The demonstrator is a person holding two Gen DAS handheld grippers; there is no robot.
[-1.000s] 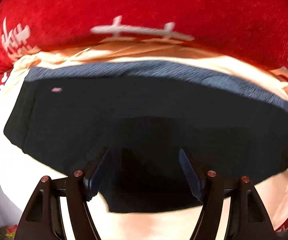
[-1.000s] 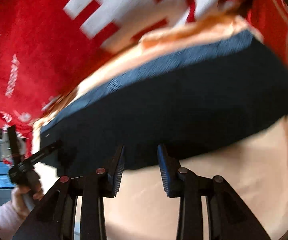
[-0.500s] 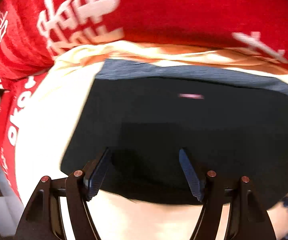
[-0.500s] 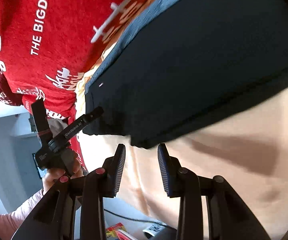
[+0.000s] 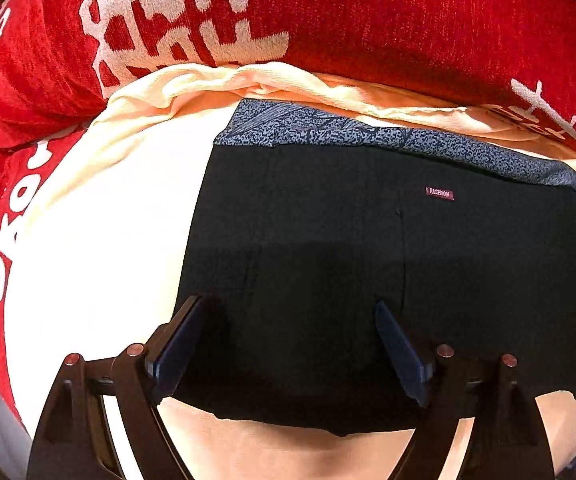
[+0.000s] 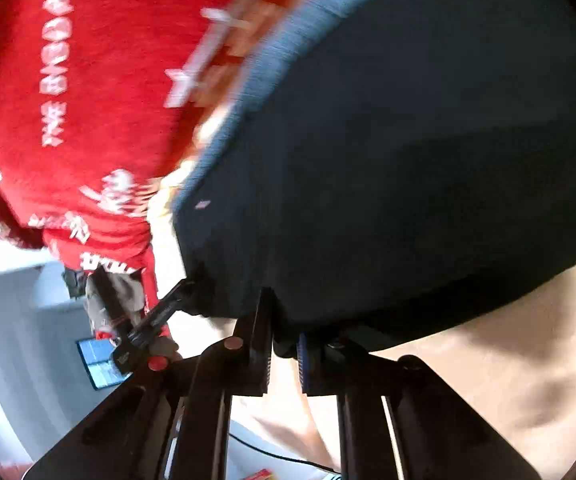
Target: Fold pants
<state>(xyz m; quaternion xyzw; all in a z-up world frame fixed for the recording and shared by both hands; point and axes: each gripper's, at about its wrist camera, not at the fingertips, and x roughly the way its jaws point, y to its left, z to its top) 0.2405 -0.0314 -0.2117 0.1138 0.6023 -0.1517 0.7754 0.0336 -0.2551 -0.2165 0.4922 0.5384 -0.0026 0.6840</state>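
Left wrist view: your left hand-held gripper (image 5: 288,354) is spread wide and still opening, its fingers over the near edge of the black pants (image 5: 367,260), nothing pinched. Pants lie flat on the cream sheet (image 5: 100,240), patterned waistband (image 5: 367,136) toward frame top, red blanket (image 5: 367,20) behind.

Right wrist view: your right hand-held gripper (image 6: 284,350) is pressed together, pinching the pants' (image 6: 407,160) lower edge at frame center-bottom. Left hand-held gripper shows at lower left.
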